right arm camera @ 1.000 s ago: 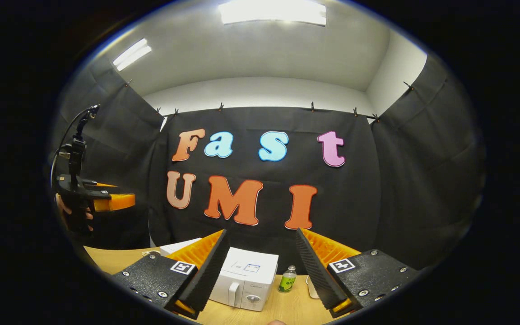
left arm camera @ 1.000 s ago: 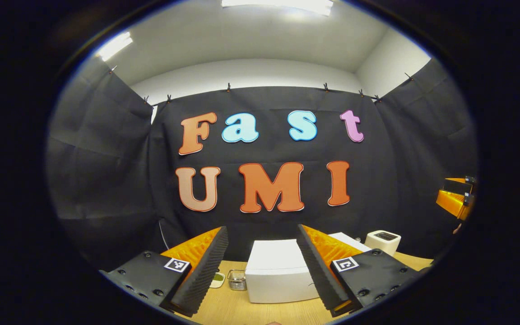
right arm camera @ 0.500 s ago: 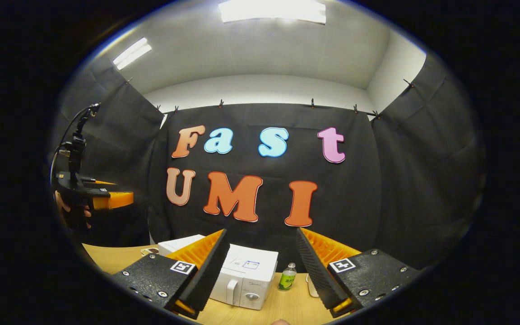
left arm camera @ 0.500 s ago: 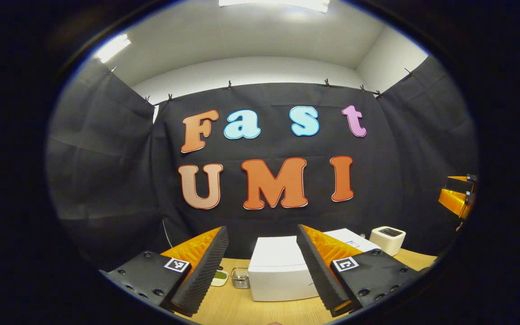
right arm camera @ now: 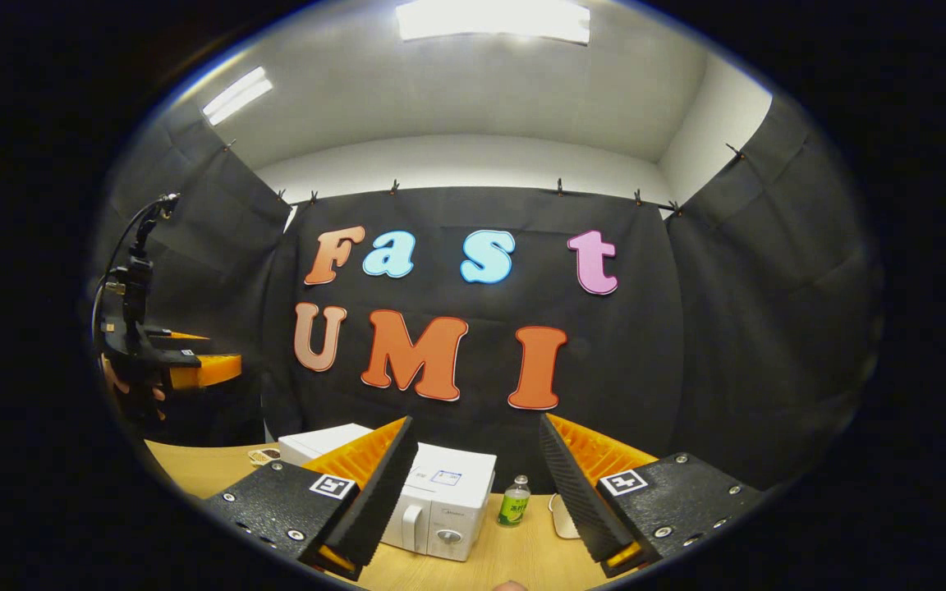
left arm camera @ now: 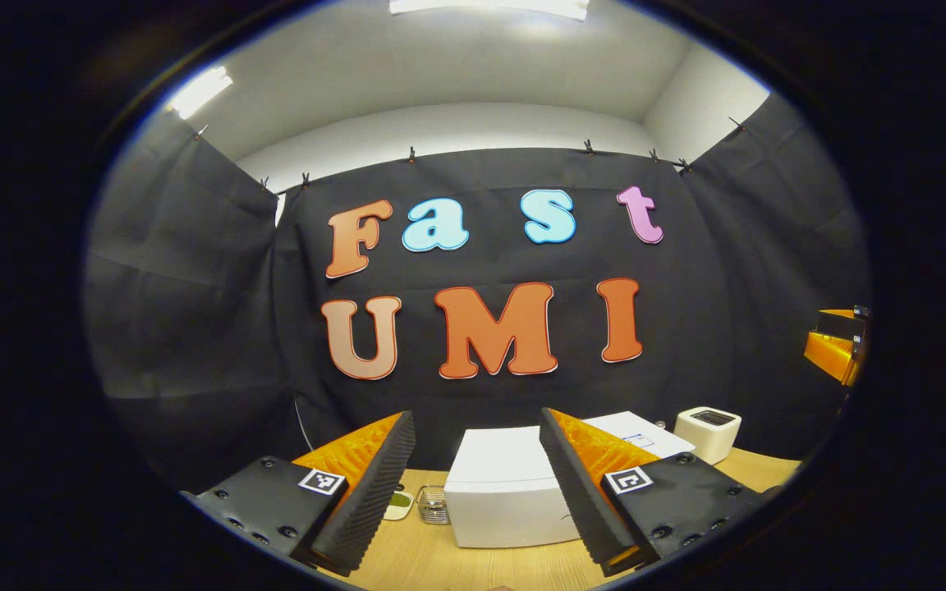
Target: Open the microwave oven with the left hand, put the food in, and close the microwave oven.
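Note:
My left gripper [left arm camera: 475, 415] is held high over the wooden table [left arm camera: 440, 566], open, with nothing between its fingers. My right gripper [right arm camera: 476, 420] is also open and empty. The white microwave [right arm camera: 440, 509], with a door handle and a knob, stands shut on the table, low between the right gripper's fingers. In the left gripper view the microwave's top [left arm camera: 641, 431] peeks out behind the right finger. A small white dish with something green [left arm camera: 397, 503] sits by the left finger. In the right gripper view a hand holds the left gripper [right arm camera: 202, 369] at the far left.
A plain white box [left arm camera: 506, 492] stands on the table between the left gripper's fingers, with a small wire basket [left arm camera: 432, 505] beside it. A white toaster-like appliance [left arm camera: 708, 432] stands at the back right. A green bottle [right arm camera: 514, 502] stands right of the microwave.
Both views have tipped slightly downward, so a little more of the table shows. The right gripper's view has also swung a bit to the right. Both grippers stay open.

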The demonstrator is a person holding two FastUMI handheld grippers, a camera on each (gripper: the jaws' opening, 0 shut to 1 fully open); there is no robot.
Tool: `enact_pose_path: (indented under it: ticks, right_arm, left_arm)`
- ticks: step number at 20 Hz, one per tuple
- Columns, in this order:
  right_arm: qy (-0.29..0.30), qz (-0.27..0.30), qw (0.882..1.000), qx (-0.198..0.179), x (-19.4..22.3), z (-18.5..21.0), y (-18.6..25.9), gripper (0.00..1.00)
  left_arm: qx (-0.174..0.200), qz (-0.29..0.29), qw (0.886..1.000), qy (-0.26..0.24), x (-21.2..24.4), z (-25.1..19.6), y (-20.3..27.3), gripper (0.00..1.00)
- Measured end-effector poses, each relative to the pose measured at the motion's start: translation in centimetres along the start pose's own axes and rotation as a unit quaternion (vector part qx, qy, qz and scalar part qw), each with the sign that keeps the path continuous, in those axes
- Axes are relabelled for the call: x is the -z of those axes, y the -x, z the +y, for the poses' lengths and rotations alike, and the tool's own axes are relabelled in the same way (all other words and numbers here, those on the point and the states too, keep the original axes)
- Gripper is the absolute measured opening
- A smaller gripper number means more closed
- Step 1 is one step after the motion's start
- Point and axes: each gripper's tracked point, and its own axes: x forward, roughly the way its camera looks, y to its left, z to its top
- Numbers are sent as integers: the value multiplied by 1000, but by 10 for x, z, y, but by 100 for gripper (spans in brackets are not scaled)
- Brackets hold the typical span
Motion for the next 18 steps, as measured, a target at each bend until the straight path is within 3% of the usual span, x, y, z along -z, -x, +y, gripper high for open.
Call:
enact_pose_path:
  ticks: [12, 18]
  right_arm:
    - [-7, 22, 1000, 20, 46, -26, 26, 93]
    - [-6, 36, 998, 42, 83, -50, 48, 93]
  left_arm:
    - [21, 0, 1000, 21, 54, -62, -4, 97]
    - [74, -3, 997, 32, 89, -129, -4, 99]
